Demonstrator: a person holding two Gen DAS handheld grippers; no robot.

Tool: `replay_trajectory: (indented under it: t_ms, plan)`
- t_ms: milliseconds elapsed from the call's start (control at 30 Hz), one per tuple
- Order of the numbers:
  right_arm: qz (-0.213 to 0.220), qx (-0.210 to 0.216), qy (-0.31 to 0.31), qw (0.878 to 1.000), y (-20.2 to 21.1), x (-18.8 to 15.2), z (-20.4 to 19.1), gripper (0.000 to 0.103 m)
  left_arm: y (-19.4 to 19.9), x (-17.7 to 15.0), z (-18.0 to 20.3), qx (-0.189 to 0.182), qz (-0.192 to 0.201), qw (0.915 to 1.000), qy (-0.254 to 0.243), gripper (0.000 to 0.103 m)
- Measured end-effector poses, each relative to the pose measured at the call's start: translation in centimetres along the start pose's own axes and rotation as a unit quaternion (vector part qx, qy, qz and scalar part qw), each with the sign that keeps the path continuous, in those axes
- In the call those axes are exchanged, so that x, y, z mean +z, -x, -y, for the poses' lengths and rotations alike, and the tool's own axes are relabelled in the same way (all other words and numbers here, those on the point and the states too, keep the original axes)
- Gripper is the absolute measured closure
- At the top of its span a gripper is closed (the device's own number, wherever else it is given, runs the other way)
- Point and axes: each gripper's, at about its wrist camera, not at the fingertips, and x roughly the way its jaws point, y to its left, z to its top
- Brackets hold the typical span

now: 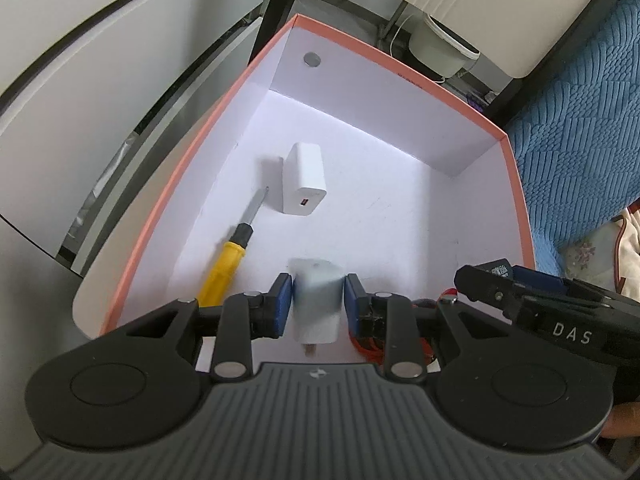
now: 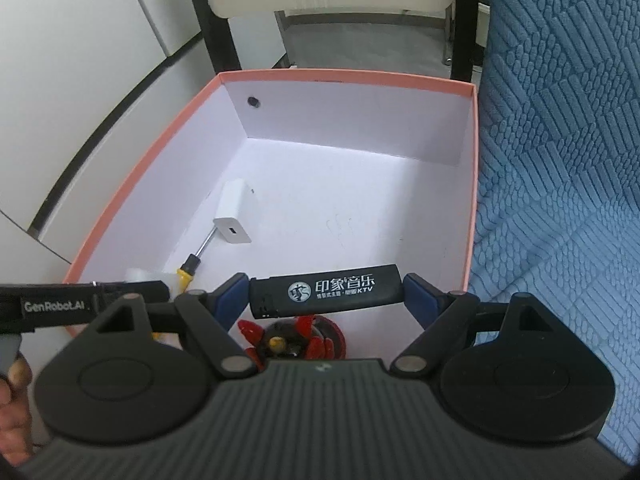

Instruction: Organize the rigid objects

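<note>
My left tongs (image 1: 318, 304) are drawn narrow, blue pads pinching a small white plastic charger block (image 1: 317, 300) by its sides, prongs toward me, above the near end of the pink-rimmed white cardboard box (image 1: 468, 100). My right tongs (image 2: 325, 292) stand wide, clamping a black lighter with white printed lettering (image 2: 325, 290) end to end over the same box. On the box floor lie a second white charger (image 1: 303, 178) and a yellow-handled screwdriver (image 1: 229, 262).

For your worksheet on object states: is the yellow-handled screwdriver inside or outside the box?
Inside. The screwdriver lies flat on the white floor of the pink-rimmed box, beside a white charger.
</note>
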Motion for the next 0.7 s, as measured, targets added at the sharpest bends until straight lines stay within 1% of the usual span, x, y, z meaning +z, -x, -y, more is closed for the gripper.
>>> replay_trajectory:
  t_ms: [33,67,100,133,400,500,700]
  plan:
    - [-0.001,0.001,0.001,1.0,0.0,0.0,0.0,0.017,0.3,0.1,0.0,-0.001,0.003,1.0,0.0,0.071]
    - [-0.001,0.0,0.002,1.0,0.1,0.1,-0.1,0.015,0.6,0.1,0.2,-0.001,0.006,1.0,0.0,0.071]
    - [0.0,-0.001,0.003,1.0,0.2,0.0,-0.1,0.006,1.0,0.2,0.3,0.001,0.009,1.0,-0.001,0.068]
    - [0.005,0.0,0.002,1.0,0.5,0.0,-0.2,0.004,1.3,0.2,0.4,0.002,0.013,0.9999,-0.003,0.067]
    - [0.04,0.01,-0.005,0.999,4.3,-0.5,-0.5,0.004,5.2,0.0,2.2,0.0,0.047,0.9988,-0.015,0.063]
    - [0.058,0.017,-0.004,0.998,6.6,-0.8,-0.5,0.004,7.1,-0.6,3.0,-0.001,0.061,0.9979,-0.021,0.059]
    - [0.085,0.026,0.004,0.996,10.6,-1.8,-0.9,0.004,10.8,-2.2,4.6,0.001,0.086,0.9959,-0.028,0.055]
